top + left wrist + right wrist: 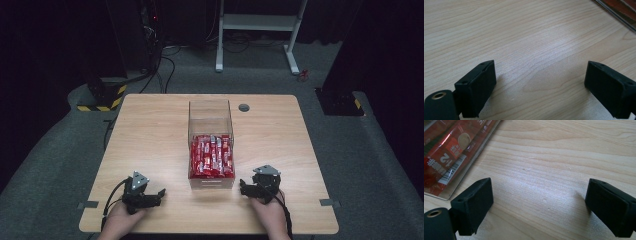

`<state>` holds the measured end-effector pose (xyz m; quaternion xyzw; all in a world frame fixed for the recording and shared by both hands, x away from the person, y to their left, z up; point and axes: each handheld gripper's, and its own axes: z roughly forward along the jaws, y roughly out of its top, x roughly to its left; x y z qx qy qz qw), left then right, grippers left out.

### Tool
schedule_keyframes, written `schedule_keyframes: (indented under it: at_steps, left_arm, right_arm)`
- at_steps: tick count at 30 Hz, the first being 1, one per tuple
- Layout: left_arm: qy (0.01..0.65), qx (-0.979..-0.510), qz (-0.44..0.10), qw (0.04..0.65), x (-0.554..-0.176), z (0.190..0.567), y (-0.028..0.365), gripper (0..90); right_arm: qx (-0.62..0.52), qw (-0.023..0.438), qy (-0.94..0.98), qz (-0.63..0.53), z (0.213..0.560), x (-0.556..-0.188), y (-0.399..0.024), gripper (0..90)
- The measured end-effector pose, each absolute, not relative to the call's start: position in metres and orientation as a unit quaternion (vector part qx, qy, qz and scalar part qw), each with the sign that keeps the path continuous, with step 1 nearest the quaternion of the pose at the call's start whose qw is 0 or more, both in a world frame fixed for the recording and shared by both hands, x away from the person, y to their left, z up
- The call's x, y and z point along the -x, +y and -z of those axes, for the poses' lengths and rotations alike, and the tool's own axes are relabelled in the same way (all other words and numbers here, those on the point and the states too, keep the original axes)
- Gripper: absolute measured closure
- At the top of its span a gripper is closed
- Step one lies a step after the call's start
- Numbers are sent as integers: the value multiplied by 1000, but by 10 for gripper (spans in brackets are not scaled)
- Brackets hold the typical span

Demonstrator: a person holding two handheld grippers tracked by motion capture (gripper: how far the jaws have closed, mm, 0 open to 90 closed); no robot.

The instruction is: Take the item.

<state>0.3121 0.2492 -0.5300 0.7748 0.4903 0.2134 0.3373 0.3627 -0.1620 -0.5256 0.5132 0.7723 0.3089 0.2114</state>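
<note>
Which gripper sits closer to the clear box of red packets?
The right gripper: it sits just off the near right corner of the clear plastic box, while the left gripper rests farther off, with bare table between.

Matt pale wood-grain table point(150, 135), clear glossy plastic box point(210, 112), shiny red foil sachets point(211, 156).

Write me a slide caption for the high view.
Two handheld grippers, left and right, rest open on a wooden table flanking a clear box of red sachets.
</note>
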Motion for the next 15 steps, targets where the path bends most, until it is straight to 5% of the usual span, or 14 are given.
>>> schedule_keyframes:
  at_steps: [15]
  left_arm:
    - [493,-773,-214,336,-313,530,249,106]
  right_arm:
    - [-511,214,774,-307,526,-363,-163,80]
